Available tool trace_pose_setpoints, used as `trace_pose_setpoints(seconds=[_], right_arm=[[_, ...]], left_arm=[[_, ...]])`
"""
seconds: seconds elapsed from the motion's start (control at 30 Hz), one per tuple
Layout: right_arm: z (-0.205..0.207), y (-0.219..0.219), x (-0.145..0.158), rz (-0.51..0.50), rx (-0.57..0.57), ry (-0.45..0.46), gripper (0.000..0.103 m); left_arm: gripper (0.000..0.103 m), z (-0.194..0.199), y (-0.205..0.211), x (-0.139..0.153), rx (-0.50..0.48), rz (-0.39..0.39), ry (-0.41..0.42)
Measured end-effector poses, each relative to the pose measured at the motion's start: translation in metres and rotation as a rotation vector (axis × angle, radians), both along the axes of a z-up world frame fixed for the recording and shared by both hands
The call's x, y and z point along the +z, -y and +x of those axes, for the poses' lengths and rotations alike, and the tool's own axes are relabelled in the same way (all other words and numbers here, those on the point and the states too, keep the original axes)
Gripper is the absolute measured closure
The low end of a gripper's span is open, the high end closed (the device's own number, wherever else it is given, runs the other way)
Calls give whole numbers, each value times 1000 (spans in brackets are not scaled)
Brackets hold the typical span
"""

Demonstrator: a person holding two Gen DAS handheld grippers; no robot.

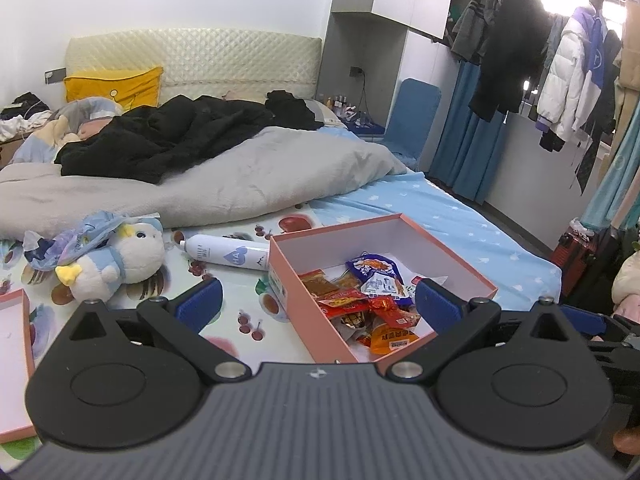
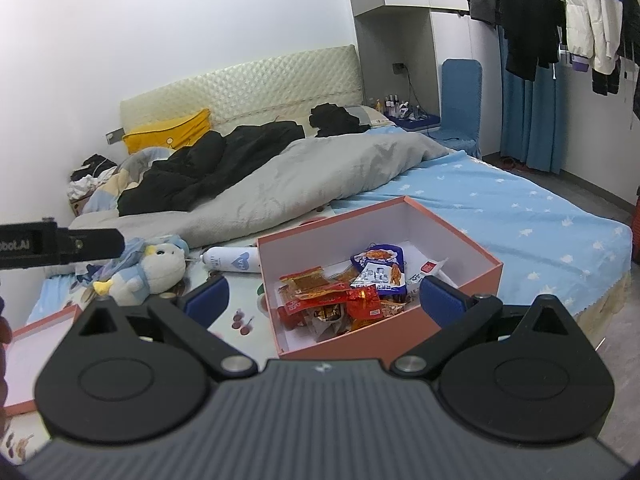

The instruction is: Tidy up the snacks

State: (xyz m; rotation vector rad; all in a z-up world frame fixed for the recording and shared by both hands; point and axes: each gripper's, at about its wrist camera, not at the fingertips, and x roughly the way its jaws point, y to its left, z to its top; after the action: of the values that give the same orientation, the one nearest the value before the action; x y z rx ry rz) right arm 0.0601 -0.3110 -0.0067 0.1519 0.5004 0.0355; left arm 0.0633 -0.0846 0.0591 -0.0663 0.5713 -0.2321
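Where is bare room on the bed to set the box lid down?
Free: the fruit-print mat between plush toy and pink box, and the blue starred sheet right of the box. Crowded: around the toy, white bottle and grey duvet.

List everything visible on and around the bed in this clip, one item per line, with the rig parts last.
Box: one, pink outside, white inside, open, on the fruit-print mat.
Snack packets: a pile, count unclear, mostly red and orange with one blue-white, inside the box.
Box lid: one, pink, lying open-side up at the mat's left edge.
Plush toy: one, white and light blue, left of the box.
Bottle: one, white, lying on its side between plush toy and box.
Duvet: one, grey, across the bed.
Black clothing: a heap on the duvet.
Pillow: one, yellow, at the headboard.
Chair: one, blue, beside the bed.
Hanging coats: several, right wall.
Left hand-held gripper: open, empty.
Right hand-held gripper: open, empty.
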Motion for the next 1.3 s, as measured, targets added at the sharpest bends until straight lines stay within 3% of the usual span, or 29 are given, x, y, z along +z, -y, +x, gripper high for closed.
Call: trace_pose_setpoints(seconds=[1.3], right_arm=[[2, 2, 1, 8, -6, -3, 0]], left_arm=[[0, 2, 3, 0, 34, 8, -11]])
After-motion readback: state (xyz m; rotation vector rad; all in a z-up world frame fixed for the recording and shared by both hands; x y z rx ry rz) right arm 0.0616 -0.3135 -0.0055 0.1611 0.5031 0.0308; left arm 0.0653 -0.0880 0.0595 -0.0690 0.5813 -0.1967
